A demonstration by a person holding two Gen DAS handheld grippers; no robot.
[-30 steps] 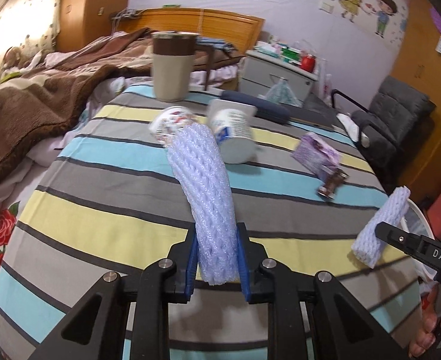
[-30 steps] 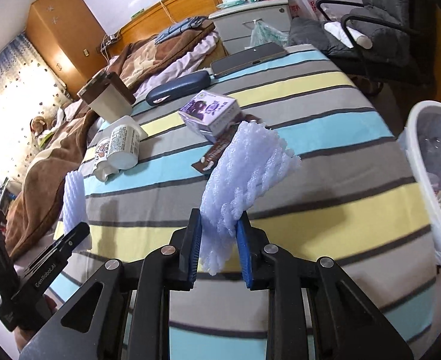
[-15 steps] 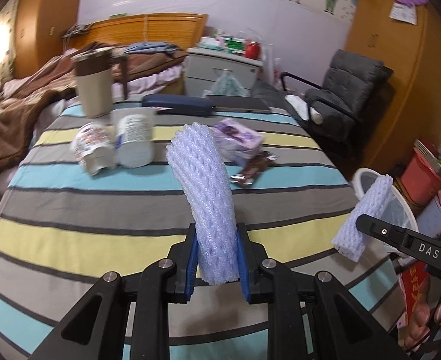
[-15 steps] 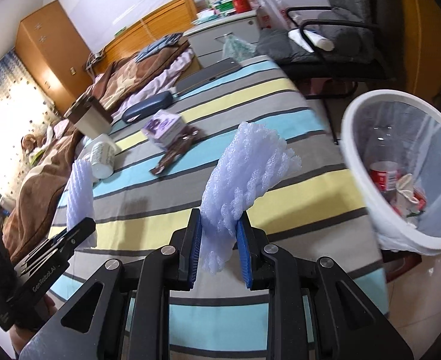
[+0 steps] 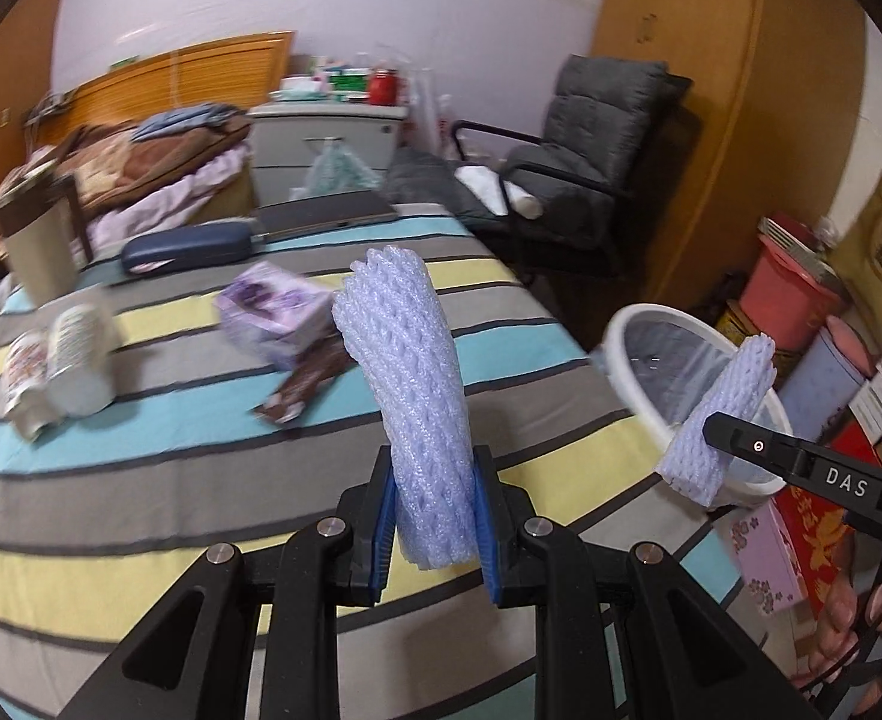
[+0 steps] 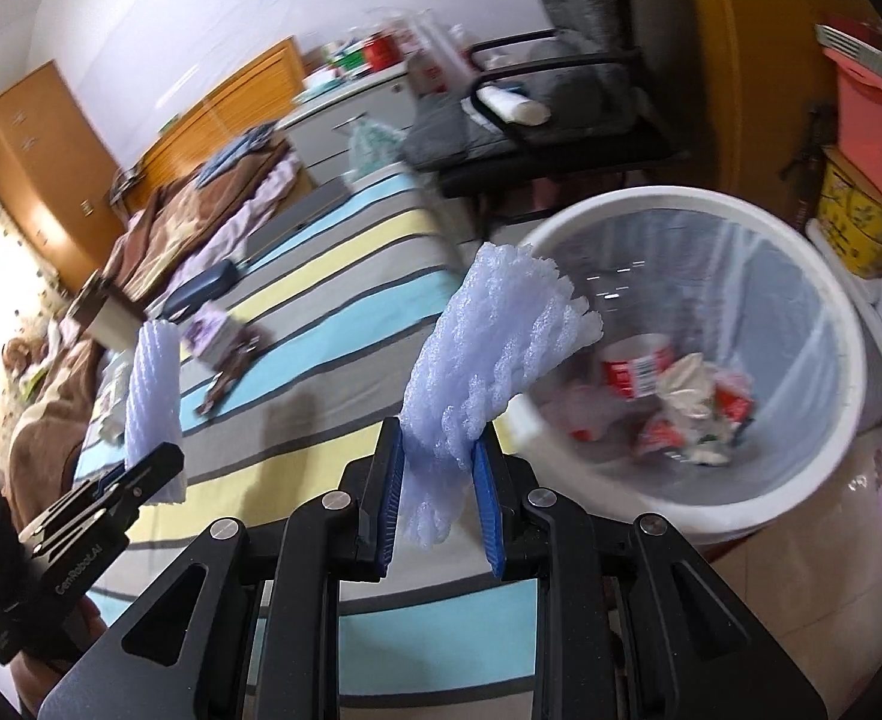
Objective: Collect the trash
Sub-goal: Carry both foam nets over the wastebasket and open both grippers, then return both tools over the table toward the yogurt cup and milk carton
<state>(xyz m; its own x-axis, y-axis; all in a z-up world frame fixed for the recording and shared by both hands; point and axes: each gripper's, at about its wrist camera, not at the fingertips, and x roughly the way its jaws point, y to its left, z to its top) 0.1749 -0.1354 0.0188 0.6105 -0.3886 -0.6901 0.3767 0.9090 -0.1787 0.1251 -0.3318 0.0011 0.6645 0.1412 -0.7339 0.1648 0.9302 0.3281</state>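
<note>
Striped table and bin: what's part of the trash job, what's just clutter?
Job:
- lavender foam net sleeve in left tool
- second foam sleeve in right tool
- white lined trash bin

Clutter:
- navy glasses case
- beige lidded tumbler

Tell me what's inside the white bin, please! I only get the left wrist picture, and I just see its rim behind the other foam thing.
Observer: The right wrist view looks down into the white bin. It has a clear liner, and red and white crumpled wrappers lie at the bottom.
Operator: Is the right gripper really squeezing its foam?
Observer: Yes. The right gripper has its blue pads pressed on the right foam sleeve from both sides.
Operator: Is that foam over the bin?
Observer: Its frayed top shows in front of the bin's near rim. The gripper itself appears to be above the striped table.
</note>
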